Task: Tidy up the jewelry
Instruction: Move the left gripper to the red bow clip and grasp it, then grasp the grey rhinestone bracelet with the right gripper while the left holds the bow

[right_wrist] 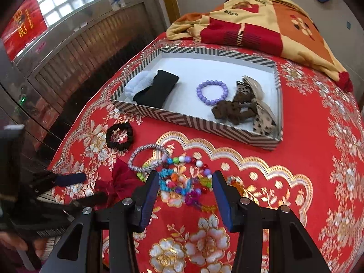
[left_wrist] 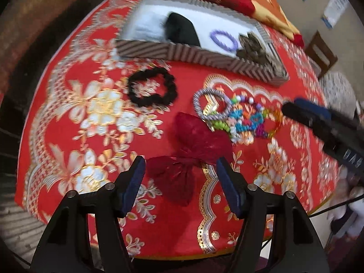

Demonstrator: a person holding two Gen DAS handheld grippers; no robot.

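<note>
A striped tray [right_wrist: 195, 122] [left_wrist: 198, 56] holds a black and white headband [right_wrist: 157, 88], a purple bead bracelet [right_wrist: 212, 92] and brown hair bows [right_wrist: 238, 109]. On the red cloth lie a black scrunchie [left_wrist: 152, 86] [right_wrist: 119, 135], a silver cord ring [left_wrist: 211, 107] [right_wrist: 147, 159], colourful bead jewelry [left_wrist: 248, 118] [right_wrist: 184, 177] and a dark red bow [left_wrist: 191, 154] [right_wrist: 122, 179]. My left gripper [left_wrist: 180, 166] is open, its fingers either side of the red bow. My right gripper [right_wrist: 185, 180] is open just over the colourful beads.
A folded red and yellow blanket [right_wrist: 261, 20] lies behind the tray. The round table drops off at the left toward a metal cabinet [right_wrist: 68, 45]. A wooden chair [left_wrist: 320, 52] stands at the far right.
</note>
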